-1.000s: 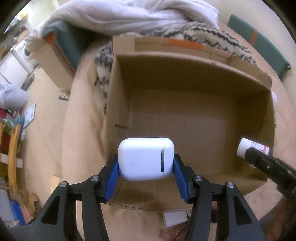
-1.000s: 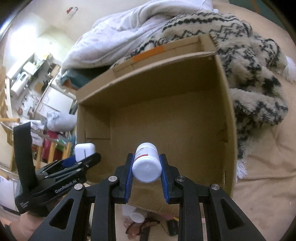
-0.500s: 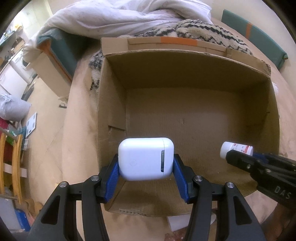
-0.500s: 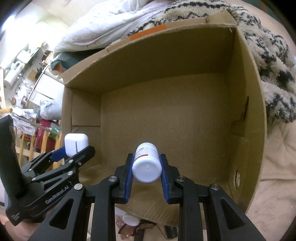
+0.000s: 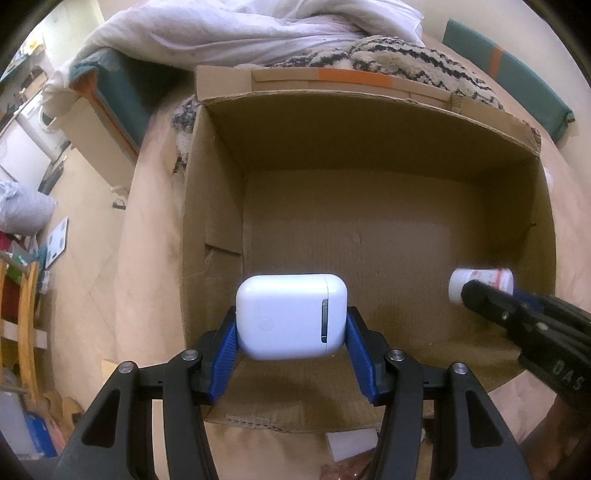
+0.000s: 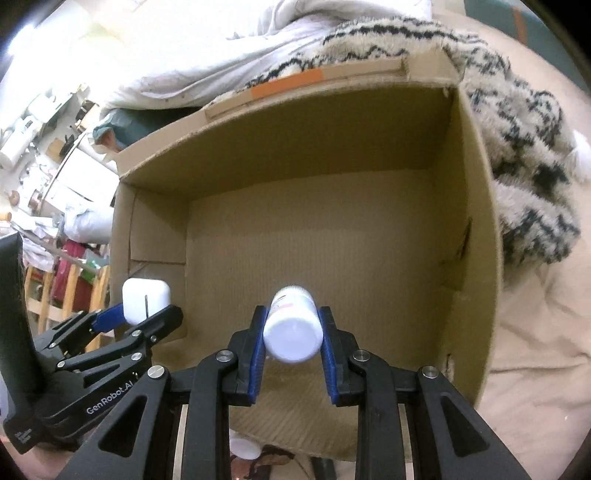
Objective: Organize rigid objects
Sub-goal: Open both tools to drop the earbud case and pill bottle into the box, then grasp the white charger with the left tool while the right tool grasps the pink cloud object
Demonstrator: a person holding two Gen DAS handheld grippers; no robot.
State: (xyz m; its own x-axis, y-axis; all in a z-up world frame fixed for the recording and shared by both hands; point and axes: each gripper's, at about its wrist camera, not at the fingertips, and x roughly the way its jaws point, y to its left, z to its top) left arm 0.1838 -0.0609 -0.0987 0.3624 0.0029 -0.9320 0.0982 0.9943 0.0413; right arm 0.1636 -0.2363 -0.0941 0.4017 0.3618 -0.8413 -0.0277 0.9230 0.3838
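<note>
Left gripper (image 5: 291, 325): clenched on white earbud case (image 5: 291, 320); blue pads press both short sides. Also seen in right wrist view at lower left, black frame w/ white lettering.
Earbud case: held w/ lid seam vertical, hinge strip facing cam; held over the near-left part of cardboard box (image 5: 218, 229), above the floor of the box, not resting on it.
Right gripper (image 6: 293, 330): clenched on white pill bottle (image 6: 291, 328); pads flank the bottle body on both sides.
Pill bottle: lying roughly along the fingers, flat white end toward cam, red-printed label partly visible on top; held over near-centre of box interior in right wrist view. In left wrist view it shows at right side of box, near the right wall.
Cardboard box: open top, flaps up, orange tape strip on far flap; interior floor bare corrugated board. Sits on a beige cloth-covered surface (image 5: 151, 258); cannot tell whether bed or bench.
Surroundings: patterned fleece blanket (image 6: 524, 155) beside and behind box, touching right wall; white duvet (image 5: 240, 29) heaped beyond it.
Below near box edge: small white item (image 6: 243, 448) partly hidden by gripper frame; ID unclear.
</note>
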